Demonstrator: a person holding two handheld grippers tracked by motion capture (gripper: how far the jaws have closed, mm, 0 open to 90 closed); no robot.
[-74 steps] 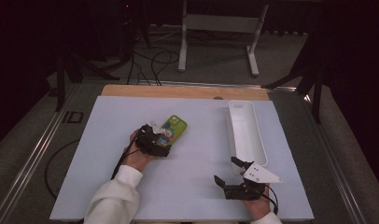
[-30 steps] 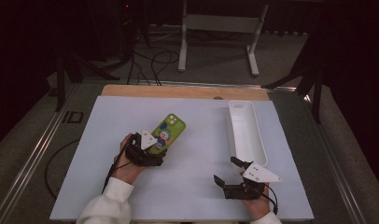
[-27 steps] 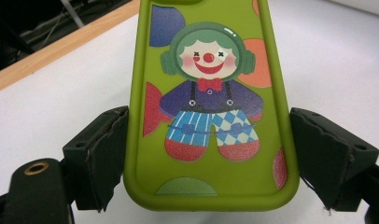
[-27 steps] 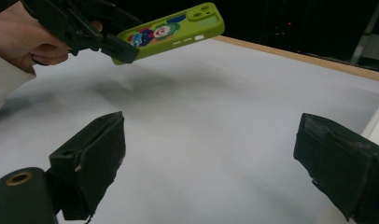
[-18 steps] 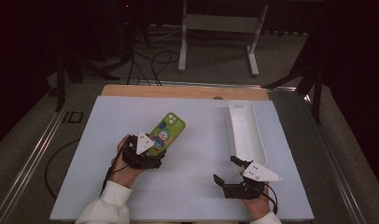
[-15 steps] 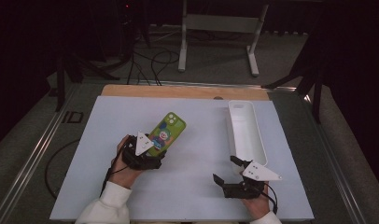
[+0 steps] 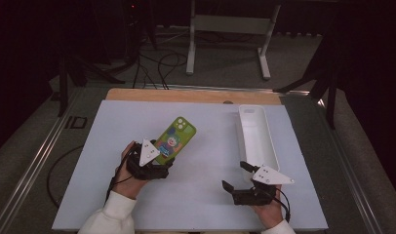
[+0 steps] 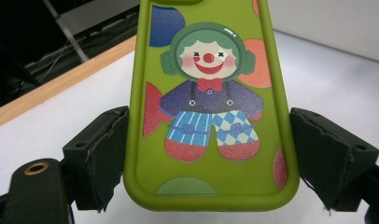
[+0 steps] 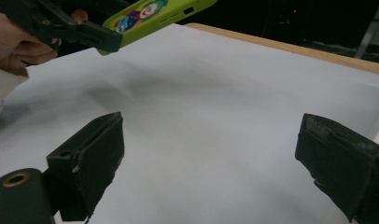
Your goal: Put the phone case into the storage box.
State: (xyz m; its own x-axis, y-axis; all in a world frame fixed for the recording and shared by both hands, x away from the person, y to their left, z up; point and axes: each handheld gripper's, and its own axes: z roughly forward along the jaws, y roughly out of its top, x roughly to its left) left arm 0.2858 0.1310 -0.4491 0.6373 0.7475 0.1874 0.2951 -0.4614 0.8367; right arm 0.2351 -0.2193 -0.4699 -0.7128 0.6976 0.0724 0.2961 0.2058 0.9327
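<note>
Left hand-held gripper (image 7: 159, 157) clamping green clown phone case (image 8: 211, 112) lower centre of its view, case raised off desk (image 9: 234, 93) upper left in right gripper view, right hand-held gripper (image 9: 211, 168) open, empty

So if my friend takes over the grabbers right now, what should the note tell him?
Left gripper: shut on the green clown phone case, its far end tilted up off the white mat.
Right gripper: open, holding nothing, low over the mat beside the near end of the white tray.
Done: case picked up.
Left: probably carry the case across and set it in the tray, which has nothing in it; the right gripper could steady the tray.
</note>
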